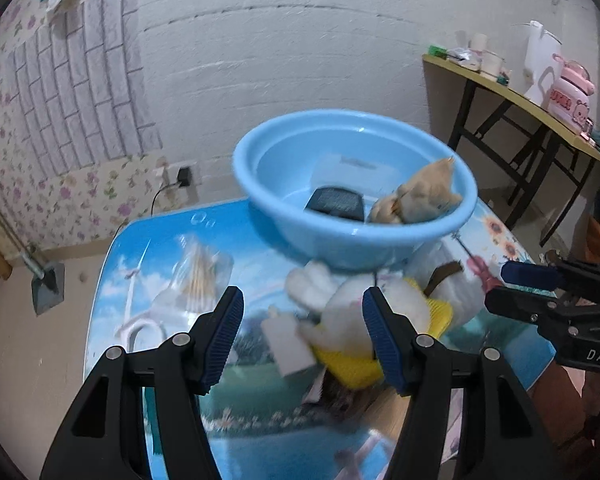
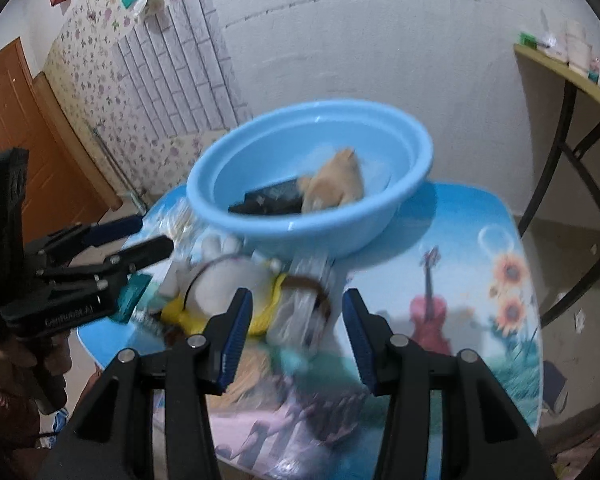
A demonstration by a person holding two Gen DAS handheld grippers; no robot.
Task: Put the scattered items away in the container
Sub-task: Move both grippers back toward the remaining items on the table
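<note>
A light blue basin [image 1: 340,224] [image 2: 300,232] stands on the small picture-printed table [image 1: 172,240] [image 2: 460,248]. Inside lie a black flat item [image 1: 336,204] [image 2: 272,200], a tan plush toy [image 1: 420,196] [image 2: 336,184] and a white card [image 1: 348,168]. In front of the basin lie a white-and-yellow plush toy [image 1: 352,312] [image 2: 220,284], a clear bag with a brown strap [image 1: 444,276] [image 2: 308,300], a clear packet of sticks [image 1: 196,276] and a white tag [image 1: 288,340]. My left gripper [image 1: 304,336] is open above the white plush. My right gripper [image 2: 296,336] is open above the clear bag.
A yellow-topped side table [image 1: 512,92] [image 2: 572,76] with a pink bottle [image 1: 572,92] and white jug stands at the right wall. A charger is plugged in at the back wall [image 1: 185,176]. A brown door [image 2: 16,128] is at the left. Each gripper shows in the other's view [image 1: 540,284] [image 2: 136,236].
</note>
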